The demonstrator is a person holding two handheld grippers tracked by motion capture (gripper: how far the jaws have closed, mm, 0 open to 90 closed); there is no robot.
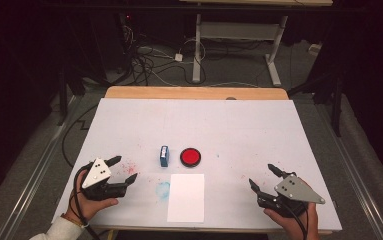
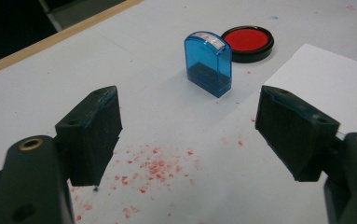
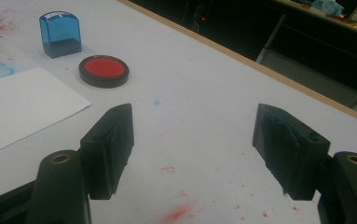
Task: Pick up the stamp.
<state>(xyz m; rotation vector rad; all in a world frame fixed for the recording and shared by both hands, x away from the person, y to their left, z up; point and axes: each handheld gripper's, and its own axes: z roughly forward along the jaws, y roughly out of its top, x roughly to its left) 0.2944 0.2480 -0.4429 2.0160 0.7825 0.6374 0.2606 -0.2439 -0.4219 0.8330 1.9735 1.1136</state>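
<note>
A blue translucent stamp [image 1: 164,156] [image 2: 208,64] [image 3: 60,34] stands upright near the table's middle. Just to its right lies a round red ink pad [image 1: 190,157] [image 2: 248,42] [image 3: 104,71] in a black rim. A white paper sheet [image 1: 186,197] [image 2: 325,79] [image 3: 17,107] lies in front of both, near the front edge. My left gripper [image 1: 123,169] [image 2: 188,135] is held at the front left, open and empty, pointing toward the stamp. At the front right, my right gripper [image 1: 265,176] [image 3: 192,149] is also open with nothing between its jaws.
The white table cover [image 1: 239,125] carries red ink specks [image 2: 155,168] near the left gripper, red smears [image 3: 178,212] near the right one and a blue smudge [image 1: 163,190] left of the paper. A wooden table edge [image 1: 194,93] runs along the far side.
</note>
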